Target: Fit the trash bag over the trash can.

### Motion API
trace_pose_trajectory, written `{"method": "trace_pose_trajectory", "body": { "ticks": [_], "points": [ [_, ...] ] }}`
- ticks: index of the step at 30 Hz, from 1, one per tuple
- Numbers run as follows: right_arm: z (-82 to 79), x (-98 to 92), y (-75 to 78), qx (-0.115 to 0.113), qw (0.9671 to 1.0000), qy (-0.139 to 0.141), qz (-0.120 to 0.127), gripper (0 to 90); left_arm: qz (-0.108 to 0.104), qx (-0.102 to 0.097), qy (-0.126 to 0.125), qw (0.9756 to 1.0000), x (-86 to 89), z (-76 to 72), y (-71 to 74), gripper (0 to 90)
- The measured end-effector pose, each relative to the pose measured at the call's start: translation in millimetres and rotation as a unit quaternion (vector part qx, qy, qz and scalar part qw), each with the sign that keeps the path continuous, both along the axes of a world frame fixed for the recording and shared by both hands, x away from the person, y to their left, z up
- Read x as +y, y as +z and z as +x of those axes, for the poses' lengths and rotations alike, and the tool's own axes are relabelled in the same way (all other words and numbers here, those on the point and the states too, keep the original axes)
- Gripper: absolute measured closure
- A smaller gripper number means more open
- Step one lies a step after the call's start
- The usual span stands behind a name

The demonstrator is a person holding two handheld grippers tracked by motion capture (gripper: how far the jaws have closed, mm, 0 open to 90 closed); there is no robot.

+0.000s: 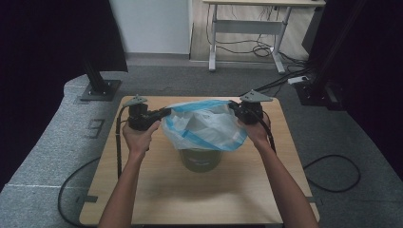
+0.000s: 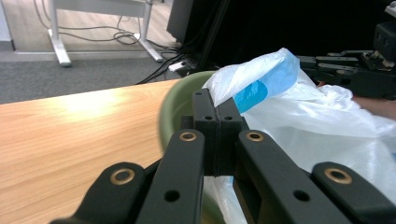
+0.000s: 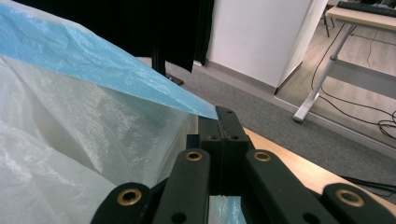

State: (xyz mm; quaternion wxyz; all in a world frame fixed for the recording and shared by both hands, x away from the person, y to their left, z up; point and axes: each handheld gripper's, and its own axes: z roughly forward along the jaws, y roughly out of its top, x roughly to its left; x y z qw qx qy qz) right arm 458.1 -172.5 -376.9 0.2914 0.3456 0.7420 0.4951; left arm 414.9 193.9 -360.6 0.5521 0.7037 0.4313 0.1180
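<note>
On the wooden surface (image 1: pixel 157 190), pretty much dead centre, there's a green bucket (image 1: pixel 201 159) standing upright, and stretched out above it is a white plastic bag with a blue band (image 1: pixel 204 124) along its mouth. The bag hangs between the two claws, covering the top of the bucket so you just see the lower part of it poking out underneath.

The left claw (image 1: pixel 164 113) sits at the bag's left edge, pointing in toward the middle, and its jaws are pressed together with the bag's rim pinched right at the tips; in the left gripper view the white-and-blue film comes out of the jaw tips and the bucket's green rim curves just behind them. The right claw (image 1: pixel 234 107) is at the bag's right edge, same deal: jaws clamped tight on the blue band, which fans out from the tips in the right gripper view.

Both claws are well apart from each other, with the bag's mouth pulled between them, at about the same height above the surface.
</note>
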Motion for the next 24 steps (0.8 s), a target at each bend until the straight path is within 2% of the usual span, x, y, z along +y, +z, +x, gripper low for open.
{"method": "trace_pose_trajectory", "body": {
  "ticks": [7,13,15,16,17,20,24],
  "points": [
    [25.5,8.1,-11.5,0.027,0.9995,0.011,-0.009,88.7,0.001,0.030,0.010,0.9995,7.6,19.6,-16.5,89.8],
    [41.5,7.4,-24.5,0.055,0.9983,0.020,0.008,88.7,-0.002,0.058,0.013,0.9983,9.4,34.2,-33.8,89.8],
    [47.0,6.8,-31.0,0.070,0.9971,0.025,0.016,88.8,-0.004,0.066,0.013,0.9977,9.2,37.7,-39.5,89.8],
    [49.8,4.9,-33.9,0.077,0.9961,0.028,0.032,88.8,-0.005,0.069,0.012,0.9976,9.2,38.8,-41.5,89.8],
    [51.2,3.9,-35.4,0.082,0.9955,0.031,0.037,88.8,-0.006,0.073,0.012,0.9972,8.7,40.2,-44.4,89.8],
    [55.1,3.3,-41.8,0.096,0.9940,0.035,0.039,88.9,-0.010,0.086,0.009,0.9962,6.7,43.9,-52.1,89.7],
    [59.9,1.9,-48.3,0.127,0.9891,0.043,0.062,88.8,-0.014,0.099,0.010,0.9949,3.5,48.4,-56.7,89.8]
  ]
}}
